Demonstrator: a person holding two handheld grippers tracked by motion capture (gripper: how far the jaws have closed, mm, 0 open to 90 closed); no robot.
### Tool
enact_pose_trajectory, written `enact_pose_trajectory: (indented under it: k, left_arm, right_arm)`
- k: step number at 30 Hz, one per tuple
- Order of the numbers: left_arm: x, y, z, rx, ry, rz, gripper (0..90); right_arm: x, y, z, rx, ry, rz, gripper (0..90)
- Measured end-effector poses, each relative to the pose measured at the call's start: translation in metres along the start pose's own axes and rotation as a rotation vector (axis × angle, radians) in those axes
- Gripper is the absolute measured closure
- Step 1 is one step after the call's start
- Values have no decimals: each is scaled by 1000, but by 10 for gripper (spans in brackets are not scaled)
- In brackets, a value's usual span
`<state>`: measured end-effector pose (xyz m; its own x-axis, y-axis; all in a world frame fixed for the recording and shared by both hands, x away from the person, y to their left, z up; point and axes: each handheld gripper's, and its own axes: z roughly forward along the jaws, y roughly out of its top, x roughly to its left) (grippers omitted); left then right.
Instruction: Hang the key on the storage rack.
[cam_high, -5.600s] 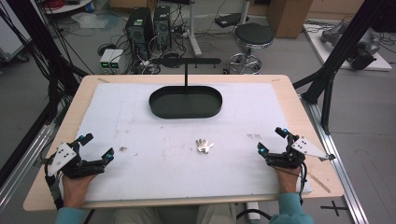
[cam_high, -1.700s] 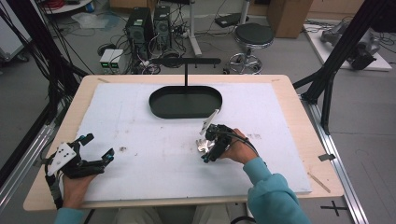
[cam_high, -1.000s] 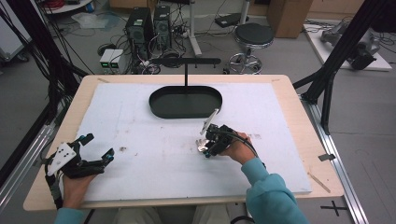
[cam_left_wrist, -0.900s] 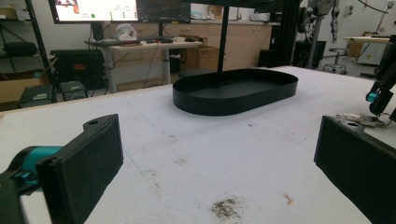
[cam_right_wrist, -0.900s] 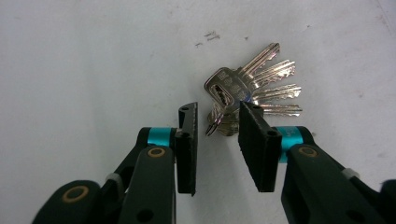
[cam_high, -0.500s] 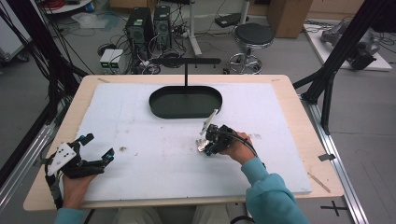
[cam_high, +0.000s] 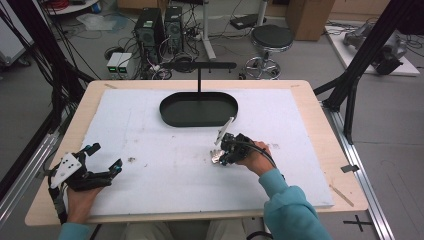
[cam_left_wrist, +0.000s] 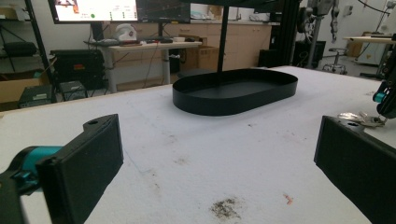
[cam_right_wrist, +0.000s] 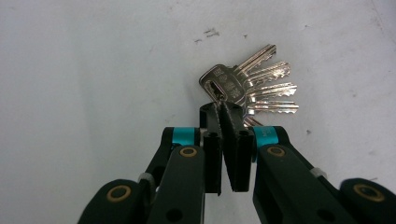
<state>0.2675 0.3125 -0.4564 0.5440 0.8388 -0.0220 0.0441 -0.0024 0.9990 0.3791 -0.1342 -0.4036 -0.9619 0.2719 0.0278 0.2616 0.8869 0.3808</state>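
Note:
A bunch of silver keys (cam_right_wrist: 252, 86) lies fanned on the white mat (cam_high: 165, 175), just right of centre (cam_high: 215, 158). My right gripper (cam_right_wrist: 220, 109) points down at the bunch. Its jaws have just been closing and now pinch the ring end of the keys between their pads. In the high view this right gripper (cam_high: 223, 158) sits at the keys with the hand behind it. My left gripper (cam_high: 105, 157) rests on the mat at the front left, its jaws wide apart and nothing between them (cam_left_wrist: 219, 154). It sees the keys (cam_left_wrist: 362, 119) off to its right.
A black oval tray (cam_high: 198, 121) with an upright post stands at the back centre of the mat (cam_left_wrist: 233, 100). Dirt smudges mark the mat near the left gripper. The wooden table edge (cam_high: 320, 115) frames the mat.
Since the oldest frame my right hand has come from the front right to the keys at the centre. Over the last second both hands stay put.

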Motion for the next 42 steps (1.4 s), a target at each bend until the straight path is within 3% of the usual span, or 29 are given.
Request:
enact_pose_trajectory:
  k: [10,16,22,23,29,31,32,33,42]
  left_arm:
    - [0,0,0,0,0,0,17]
    - [0,0,0,0,0,0,17]
    - [0,0,0,1,-1,-1,17]
    - [0,0,0,-1,0,-1,17]
    - [0,0,0,-2,1,0,17]
    - [0,0,0,-1,-2,-2,17]
    - [0,0,0,-1,-1,-2,17]
    - [0,0,0,-1,1,-1,17]
    - [-1,0,0,-2,2,3,18]
  right_arm:
    - [1,0,-1,-5,-1,16,888]
    - [-1,-1,-6,-47,12,64,891]
    - [-5,-1,-24,-135,38,97,891]
    - [-7,0,-33,-173,46,113,892]
    - [-18,5,-58,-264,60,141,891]
    - [-27,8,-73,-331,57,170,891]
    - [-27,8,-73,-331,57,170,891]
    - [-35,10,-83,-376,56,181,890]
    - [-63,17,-119,-507,5,221,890]
